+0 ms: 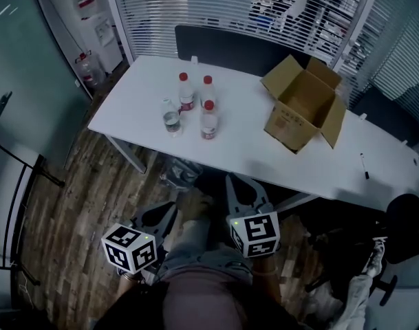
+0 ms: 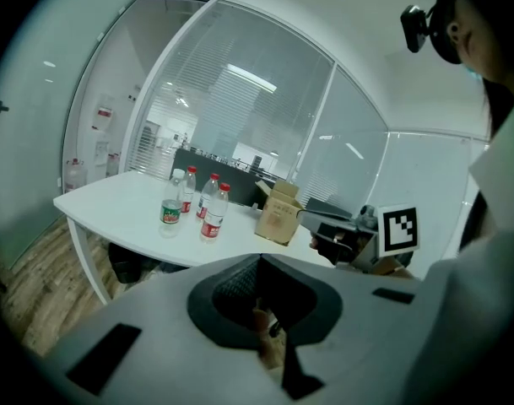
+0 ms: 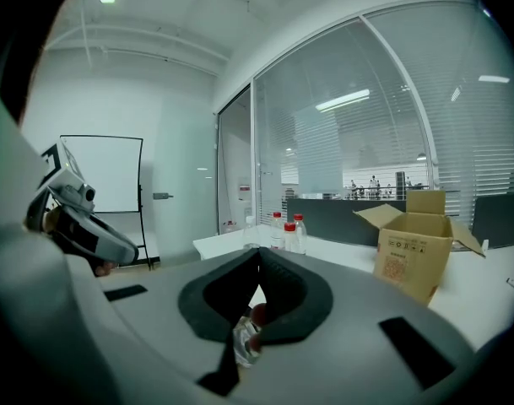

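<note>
Head view: the left gripper (image 1: 166,212) and right gripper (image 1: 239,183) are held low against the person's body, well short of the counter (image 1: 237,150), seemingly just at rest. Four bottles (image 1: 209,120) are stood upright in a cluster on its left half, with the cardboard box (image 1: 302,105) open-flapped to their right. Left gripper view: the jaws are seen closed tip to tip, nothing gripped. Right gripper view: likewise pressed together and empty, aimed level towards the bottles.

At your far left a water dispenser (image 1: 99,29) stands with a jug (image 1: 87,67) beside it on the wood floor (image 1: 65,212). A black pen (image 1: 364,166) lies on the white table's (image 1: 140,108) right end. A dark chair (image 1: 404,227) sits near right.
</note>
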`<state>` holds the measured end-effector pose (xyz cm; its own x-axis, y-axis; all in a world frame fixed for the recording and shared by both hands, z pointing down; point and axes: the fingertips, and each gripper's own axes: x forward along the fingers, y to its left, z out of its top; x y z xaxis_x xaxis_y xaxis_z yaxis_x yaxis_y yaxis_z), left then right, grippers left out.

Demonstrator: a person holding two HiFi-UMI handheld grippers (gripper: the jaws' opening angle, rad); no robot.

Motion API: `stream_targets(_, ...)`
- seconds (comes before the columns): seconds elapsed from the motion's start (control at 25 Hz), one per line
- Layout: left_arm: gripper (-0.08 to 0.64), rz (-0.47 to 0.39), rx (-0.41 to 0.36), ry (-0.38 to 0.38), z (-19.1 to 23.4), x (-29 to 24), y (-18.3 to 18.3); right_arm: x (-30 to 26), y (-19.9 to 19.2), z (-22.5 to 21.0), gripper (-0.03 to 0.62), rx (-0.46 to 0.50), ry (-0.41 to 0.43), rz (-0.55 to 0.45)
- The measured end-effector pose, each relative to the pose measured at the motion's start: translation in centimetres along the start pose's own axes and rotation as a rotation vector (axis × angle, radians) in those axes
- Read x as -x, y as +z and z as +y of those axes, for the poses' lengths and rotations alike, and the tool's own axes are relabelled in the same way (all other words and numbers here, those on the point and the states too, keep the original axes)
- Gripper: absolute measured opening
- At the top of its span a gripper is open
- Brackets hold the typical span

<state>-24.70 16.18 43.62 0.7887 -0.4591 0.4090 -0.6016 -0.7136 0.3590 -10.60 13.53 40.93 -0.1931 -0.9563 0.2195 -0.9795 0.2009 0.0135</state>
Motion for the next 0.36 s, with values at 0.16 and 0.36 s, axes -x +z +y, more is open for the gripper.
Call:
stream_targets(0.16, 0.008, 0.028, 0.007, -0.012, -0.4, 0.0, -1.2, 0.6, -0.2, 0.2, 0.023, 0.014, -0.011, 0.011)
stream_targets(0.36, 0.008, 0.034, 0.001, -0.029, -1.0, 0.2, -1.6, 1.2, -0.2, 0.4, 0.023, 0.008, -0.022, 0.011)
